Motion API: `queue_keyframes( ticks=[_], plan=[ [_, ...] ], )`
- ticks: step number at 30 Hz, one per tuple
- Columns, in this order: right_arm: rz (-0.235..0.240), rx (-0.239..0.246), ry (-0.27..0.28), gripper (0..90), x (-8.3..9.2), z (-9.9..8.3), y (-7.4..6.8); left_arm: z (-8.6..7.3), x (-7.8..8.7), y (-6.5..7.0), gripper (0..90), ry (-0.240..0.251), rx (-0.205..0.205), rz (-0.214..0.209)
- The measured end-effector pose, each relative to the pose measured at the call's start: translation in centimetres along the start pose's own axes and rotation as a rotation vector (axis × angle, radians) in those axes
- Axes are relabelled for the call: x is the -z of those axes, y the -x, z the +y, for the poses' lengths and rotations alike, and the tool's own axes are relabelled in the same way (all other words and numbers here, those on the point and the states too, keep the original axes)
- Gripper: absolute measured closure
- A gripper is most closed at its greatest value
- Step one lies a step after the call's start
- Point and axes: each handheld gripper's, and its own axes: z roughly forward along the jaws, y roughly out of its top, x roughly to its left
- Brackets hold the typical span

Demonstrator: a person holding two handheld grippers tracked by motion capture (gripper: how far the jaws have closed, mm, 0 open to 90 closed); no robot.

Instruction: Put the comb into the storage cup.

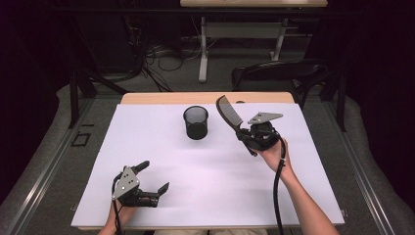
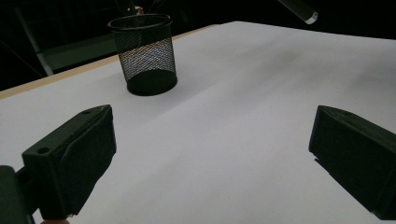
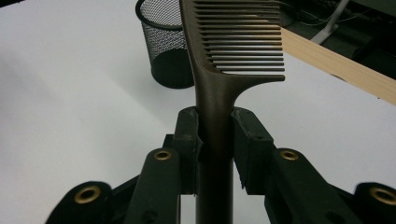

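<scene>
A dark comb with a long handle stands up from my right gripper, which is shut on its handle above the right half of the table. In the right gripper view the comb rises between both pads, teeth pointing right. A black mesh cup stands upright on the white table cover, to the left of the comb; it also appears as the mesh cup behind the comb and as the mesh cup ahead of my left gripper. My left gripper rests near the front left, open, with nothing between its jaws.
The table's wooden far edge lies behind the cup. Beyond it are a dark chair, table legs and cables on the floor. The comb's handle end shows at the top of the left gripper view.
</scene>
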Motion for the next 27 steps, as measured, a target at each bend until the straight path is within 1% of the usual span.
queue_keyframes(
  ticks=[5, 10, 14, 17, 18, 20, 23, 27],
  plan=[
    [0.002, 0.005, 0.014, 72.7, -0.4, 0.5, -0.1, 0.0, -0.1, 0.0, 0.7, 0.000, 0.001, -0.005],
    [-0.001, 0.010, 0.030, 72.7, -0.9, 1.1, -0.4, 0.1, -0.1, 0.2, 0.7, 0.002, -0.016, -0.006],
    [0.008, 0.001, 0.042, 72.7, -1.2, 1.5, -0.5, 0.1, -0.2, 0.2, 0.8, 0.003, 0.000, -0.006],
    [0.004, 0.010, 0.040, 72.7, -1.5, 1.7, -0.6, 0.2, -0.1, 0.2, 0.8, 0.011, -0.007, -0.008],
    [-0.001, 0.014, 0.045, 72.7, -1.5, 1.8, -0.6, 0.2, -0.2, 0.2, 0.8, 0.009, -0.009, -0.007],
    [-0.002, 0.007, 0.053, 72.7, -1.5, 1.9, -0.5, 0.2, -0.2, 0.2, 0.8, 0.004, -0.011, -0.011],
    [-0.006, 0.015, 0.061, 72.7, -1.5, 2.0, -0.5, 0.1, -0.3, 0.2, 0.8, 0.003, -0.005, -0.011],
    [-0.013, 0.009, 0.087, 72.7, -1.6, 2.2, -0.1, 0.1, -0.3, 0.1, 0.8, 0.003, -0.002, -0.007]
  ],
)
